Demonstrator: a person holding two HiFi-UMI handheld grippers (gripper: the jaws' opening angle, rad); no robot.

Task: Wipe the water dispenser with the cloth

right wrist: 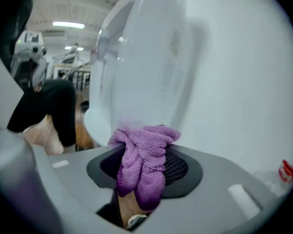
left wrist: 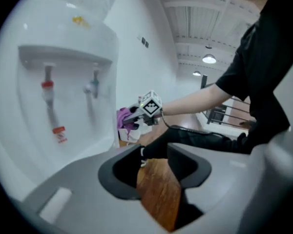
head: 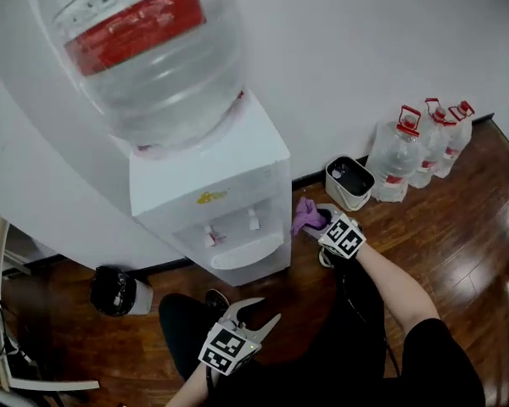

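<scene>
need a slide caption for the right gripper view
Purple cloth clamped in the right tool, raised beside the white water dispenser.

Counted one dispenser [head: 212, 189], topped by one bottle [head: 144, 58] bearing one red label [head: 136, 25]. Found two taps: red tap [left wrist: 47, 87], blue tap [left wrist: 93, 86]. Tallied one cloth [head: 304, 213]. Noted two grippers: left gripper [head: 267, 309], right gripper [head: 316, 224]. Made out three jugs [head: 394, 155], [head: 427, 147], [head: 456, 138], each with one red cap, plus one white bin [head: 349, 185] and one dark bin [head: 114, 291]. Saw one person [head: 424, 346].
</scene>
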